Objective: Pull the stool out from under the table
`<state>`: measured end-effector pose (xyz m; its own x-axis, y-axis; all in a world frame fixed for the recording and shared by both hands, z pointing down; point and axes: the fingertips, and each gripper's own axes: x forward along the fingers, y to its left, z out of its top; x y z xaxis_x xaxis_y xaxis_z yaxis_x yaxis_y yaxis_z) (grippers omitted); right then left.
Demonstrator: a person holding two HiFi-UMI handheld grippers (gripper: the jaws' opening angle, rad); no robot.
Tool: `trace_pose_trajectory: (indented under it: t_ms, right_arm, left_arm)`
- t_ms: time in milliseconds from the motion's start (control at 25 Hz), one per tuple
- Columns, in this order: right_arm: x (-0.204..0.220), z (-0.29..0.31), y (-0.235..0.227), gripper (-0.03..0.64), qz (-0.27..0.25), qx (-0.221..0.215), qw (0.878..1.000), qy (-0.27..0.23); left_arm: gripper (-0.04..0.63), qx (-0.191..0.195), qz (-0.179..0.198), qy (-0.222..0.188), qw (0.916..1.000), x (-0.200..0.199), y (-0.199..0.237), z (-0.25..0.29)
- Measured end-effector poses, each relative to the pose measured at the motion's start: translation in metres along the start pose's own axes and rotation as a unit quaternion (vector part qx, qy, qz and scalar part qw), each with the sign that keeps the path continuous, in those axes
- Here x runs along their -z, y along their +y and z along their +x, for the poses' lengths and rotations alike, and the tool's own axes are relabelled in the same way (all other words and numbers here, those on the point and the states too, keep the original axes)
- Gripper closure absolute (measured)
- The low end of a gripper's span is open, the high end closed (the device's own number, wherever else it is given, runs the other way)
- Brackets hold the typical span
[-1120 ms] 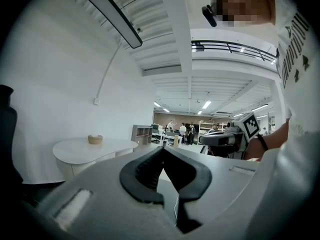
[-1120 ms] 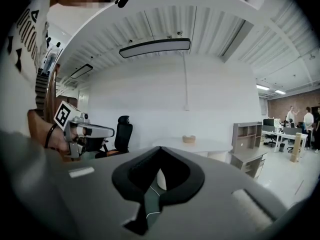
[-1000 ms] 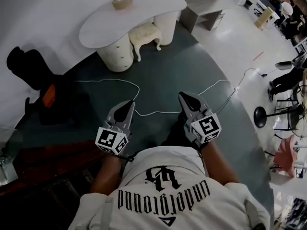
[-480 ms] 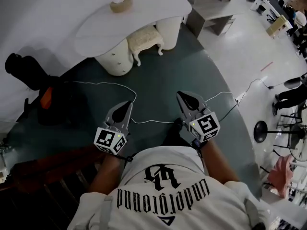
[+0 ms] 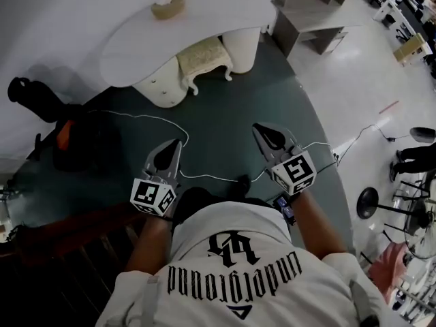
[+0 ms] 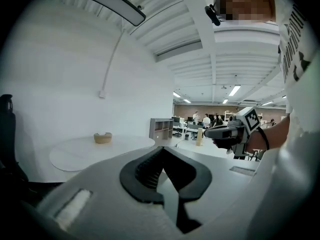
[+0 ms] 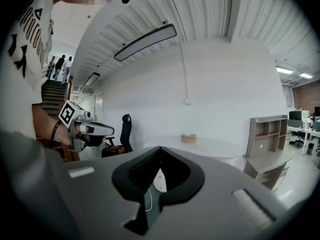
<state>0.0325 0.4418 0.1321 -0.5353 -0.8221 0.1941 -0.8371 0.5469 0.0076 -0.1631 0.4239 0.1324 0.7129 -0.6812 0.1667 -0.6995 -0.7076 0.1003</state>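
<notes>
1. Presently, head view: stool [image 5: 204, 54] sits tucked under the white table [image 5: 225, 9], between its pedestals [image 5: 163, 80] and well ahead of me. Left gripper [image 5: 177, 143] and right gripper [image 5: 259, 128] are both closed and empty. A white cable [image 5: 153, 118] lies across the floor [image 5: 231, 101] on my way; I'd step over it.
2. Left gripper view: jaws together, nothing between them. A tan dish [image 6: 102, 138] sits on the tabletop.
3. Right gripper view: jaws together, nothing held. I'd approach, open up, grip the seat's near edge and draw straight back, clear of the pedestals.
</notes>
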Motion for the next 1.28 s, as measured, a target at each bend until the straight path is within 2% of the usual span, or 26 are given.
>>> trace_pose_trajectory:
  t_ms: [160,360,840,1280]
  right_arm:
    - [0.002,0.006,-0.030,0.615,-0.001,-0.008,1.000,0.006]
    - [0.005,0.020,-0.056,0.615,-0.007,-0.012,1.000,0.013]
    - [0.008,0.075,-0.121,0.615,-0.016,-0.003,0.999,0.033]
    - [0.009,0.192,-0.185,0.615,-0.017,-0.008,0.999,0.048]
  left_arm:
    - [0.588,-0.005,0.006,0.003,1.0000,-0.002,-0.002,0.025]
    - [0.588,-0.014,-0.005,0.003,0.9999,0.004,0.010,0.052]
    - [0.588,-0.026,-0.009,-0.010,0.9996,0.004,0.062,0.137]
    - [0.586,-0.034,-0.022,0.000,0.9992,0.019,0.159,0.231]
